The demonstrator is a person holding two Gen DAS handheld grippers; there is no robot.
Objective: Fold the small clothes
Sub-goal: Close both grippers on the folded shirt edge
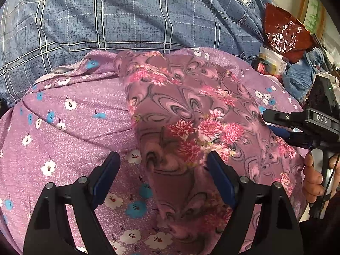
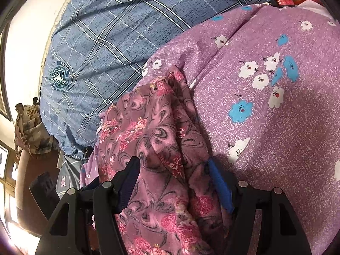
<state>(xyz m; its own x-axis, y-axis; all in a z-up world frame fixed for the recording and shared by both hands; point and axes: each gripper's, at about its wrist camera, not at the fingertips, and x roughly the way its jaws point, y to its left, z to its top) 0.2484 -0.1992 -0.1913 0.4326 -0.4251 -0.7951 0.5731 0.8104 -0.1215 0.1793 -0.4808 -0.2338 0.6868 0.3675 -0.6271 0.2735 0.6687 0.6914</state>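
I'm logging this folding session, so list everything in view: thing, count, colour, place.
swirl-print garment: one, mauve with pink flowers, bunched on the purple cloth.
purple cloth: one, white and blue flowers, spread underneath.
checked bedding: one, blue-grey, behind.
red foil packet: one, far right.
blue rag: one, right edge.
patterned bag: one, brown, left in the right wrist view.
left gripper: black, blue pads, open over the garment.
right gripper: open, straddling the garment.
hand: one, on the right gripper's handle.

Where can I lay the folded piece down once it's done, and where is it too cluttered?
The flat purple flowered sheet right of the pink garment lies bare. The blue plaid bedding behind is bare too. Crowded: the far right corner, with the red plastic bag and blue cloth.
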